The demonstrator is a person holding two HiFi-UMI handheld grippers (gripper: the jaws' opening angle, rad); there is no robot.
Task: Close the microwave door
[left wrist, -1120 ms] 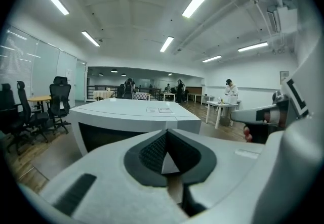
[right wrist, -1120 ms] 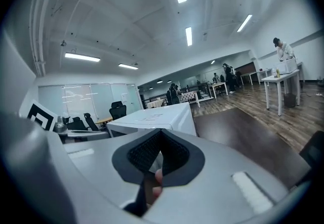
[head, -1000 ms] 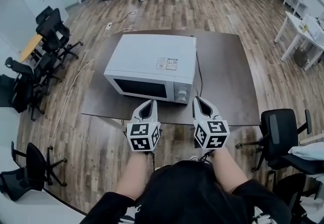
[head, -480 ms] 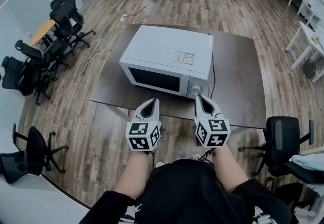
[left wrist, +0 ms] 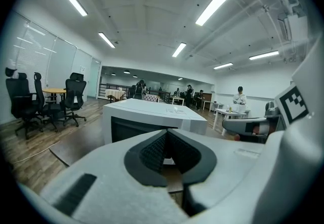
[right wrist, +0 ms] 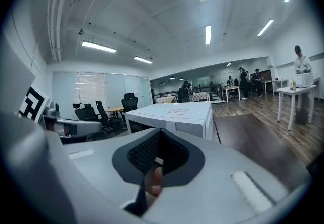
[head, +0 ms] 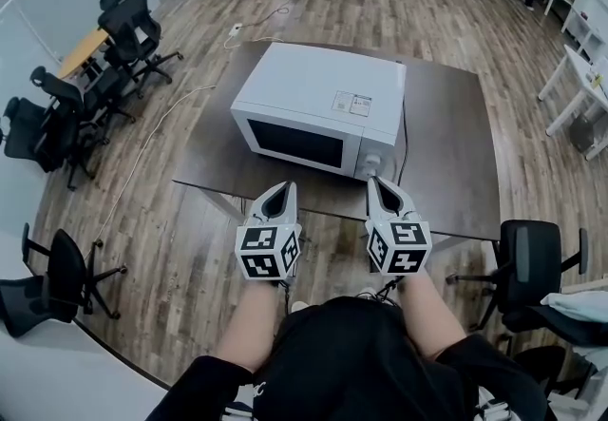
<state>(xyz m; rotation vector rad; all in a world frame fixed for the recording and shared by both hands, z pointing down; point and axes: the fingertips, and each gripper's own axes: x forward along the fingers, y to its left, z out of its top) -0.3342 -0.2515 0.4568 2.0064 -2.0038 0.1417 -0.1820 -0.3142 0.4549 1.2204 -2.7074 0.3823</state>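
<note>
Your left gripper (head: 283, 189) and right gripper (head: 376, 183) are both pinched closed on nothing, side by side at the desk's (head: 446, 153) near edge. The microwave (head: 318, 96) sits just ahead with its door flush. The right gripper is nearest its knob corner. There's bare desk to its right, and the chairs (head: 532, 262) are well aside. Forearms straight, tips slightly down.

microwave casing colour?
The microwave is white, with a dark door window. It shows best in the head view.
</note>
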